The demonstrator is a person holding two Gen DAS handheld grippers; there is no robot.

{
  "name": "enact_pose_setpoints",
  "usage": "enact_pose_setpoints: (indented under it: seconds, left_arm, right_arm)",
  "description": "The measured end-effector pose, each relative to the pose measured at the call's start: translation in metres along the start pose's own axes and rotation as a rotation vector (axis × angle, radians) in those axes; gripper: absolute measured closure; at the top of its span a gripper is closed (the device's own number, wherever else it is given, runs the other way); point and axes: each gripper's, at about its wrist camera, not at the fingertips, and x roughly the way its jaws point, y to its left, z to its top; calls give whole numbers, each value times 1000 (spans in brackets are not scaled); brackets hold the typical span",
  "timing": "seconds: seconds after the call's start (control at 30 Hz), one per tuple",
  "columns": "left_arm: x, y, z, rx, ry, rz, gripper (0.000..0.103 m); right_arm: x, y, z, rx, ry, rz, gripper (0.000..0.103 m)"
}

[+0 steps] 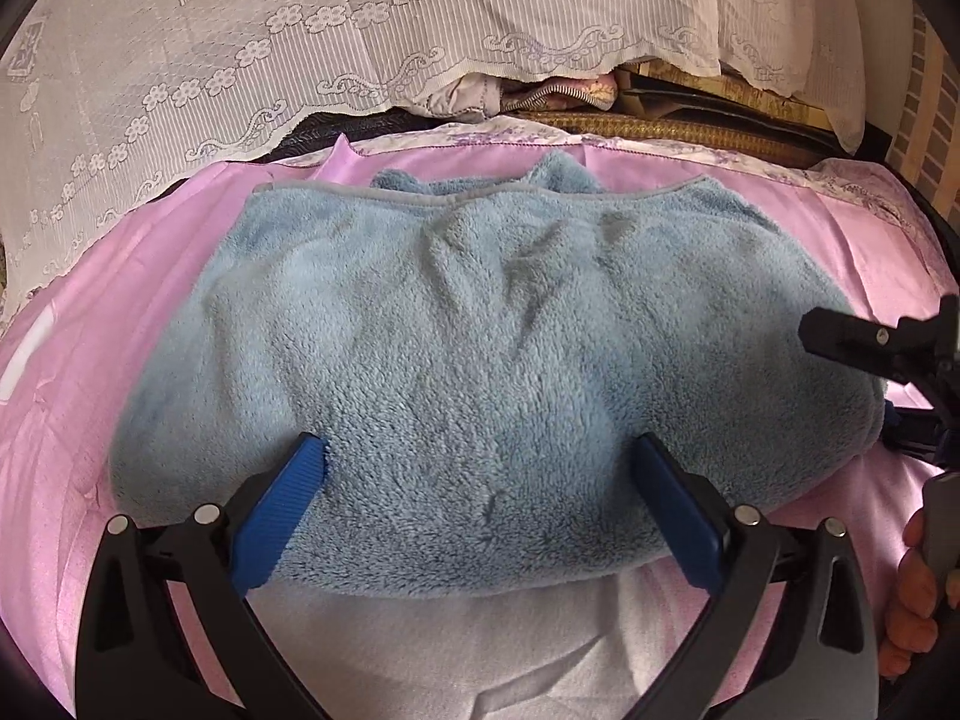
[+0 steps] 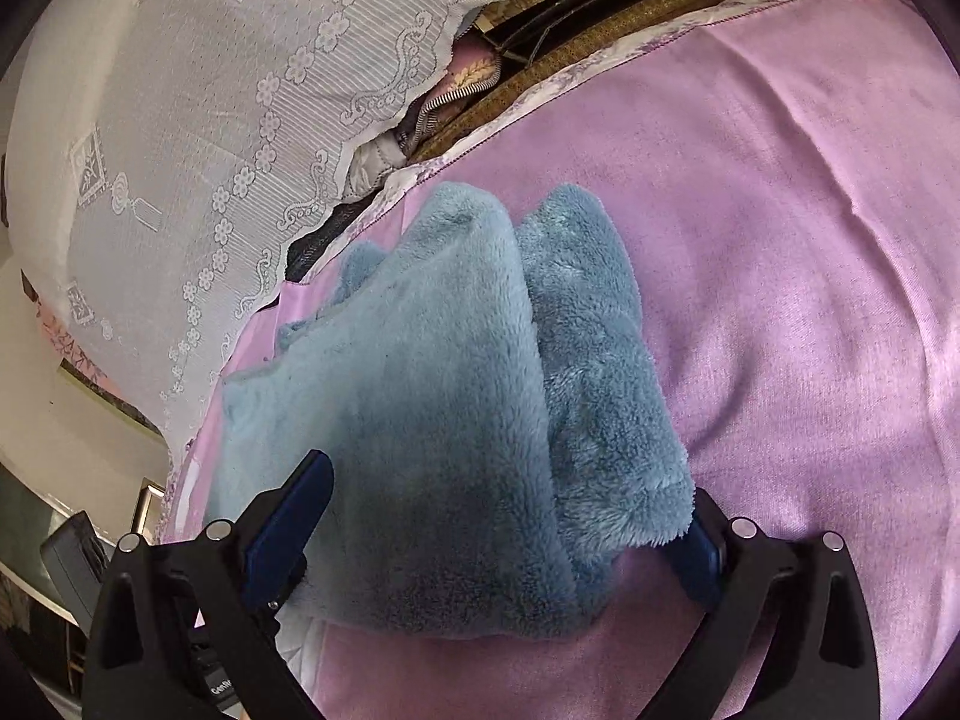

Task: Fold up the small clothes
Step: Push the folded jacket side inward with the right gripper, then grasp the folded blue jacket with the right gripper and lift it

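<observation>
Right gripper [image 2: 498,516] right pad mostly buried under blue fleece garment [image 2: 456,420]; grip on it not confirmable. In left view, right gripper [image 1: 900,354] cut by frame edge, hand [image 1: 918,588] partly cropped. Stuff under lace cover [image 1: 240,60] too hidden to identify.
</observation>
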Motion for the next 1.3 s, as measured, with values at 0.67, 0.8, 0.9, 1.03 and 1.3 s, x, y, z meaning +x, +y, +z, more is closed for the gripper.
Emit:
enact_pose_setpoints:
  seconds: [0.67, 0.8, 0.9, 1.03, 1.3]
  left_arm:
    - [12, 7, 7, -32, 3, 34, 4]
    - [10, 7, 7, -35, -5, 33, 4]
    - [11, 6, 7, -30, 12, 39, 4]
    - [15, 2, 6, -9, 24, 60, 4]
    - [17, 4, 7, -17, 25, 49, 4]
  right_arm:
    - [7, 5, 3, 11, -19, 17, 48]
    - [9, -2, 3, 50, -8, 62, 46]
    - [11, -1, 4, 43, -1, 102, 36]
    - [15, 16, 6, -24, 25, 160, 4]
    - [12, 15, 8, 15, 14, 173, 4]
